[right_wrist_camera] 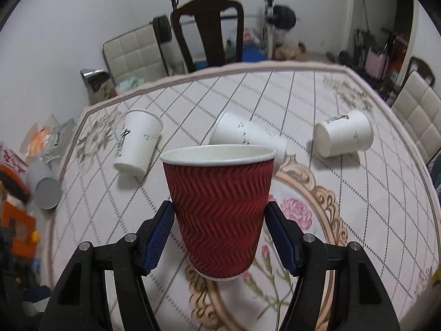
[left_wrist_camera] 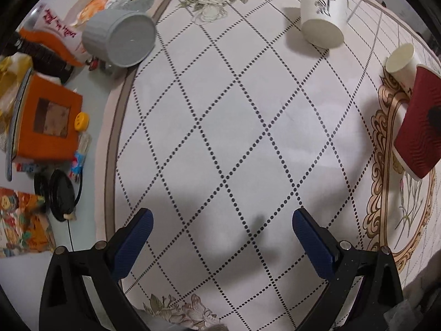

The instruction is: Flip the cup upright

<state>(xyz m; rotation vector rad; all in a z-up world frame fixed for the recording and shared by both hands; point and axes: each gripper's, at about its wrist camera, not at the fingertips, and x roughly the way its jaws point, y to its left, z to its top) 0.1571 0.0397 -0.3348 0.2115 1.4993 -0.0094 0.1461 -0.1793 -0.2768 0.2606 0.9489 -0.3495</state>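
A red ribbed paper cup (right_wrist_camera: 219, 209) stands mouth up between the blue pads of my right gripper (right_wrist_camera: 219, 218), which is shut on it; whether its base touches the cloth I cannot tell. The same red cup (left_wrist_camera: 419, 127) shows at the right edge of the left wrist view. Three white paper cups lie on their sides behind it: one at the left (right_wrist_camera: 137, 142), one in the middle (right_wrist_camera: 248, 135), one at the right (right_wrist_camera: 344, 138). My left gripper (left_wrist_camera: 222, 227) is open and empty above the patterned tablecloth (left_wrist_camera: 220, 138).
A grey cup (left_wrist_camera: 121, 37) lies on its side at the table's left edge, beside an orange box (left_wrist_camera: 46, 127), packets and a black cable. A dark wooden chair (right_wrist_camera: 209, 33) stands beyond the far table edge, a padded chair (right_wrist_camera: 419, 115) at the right.
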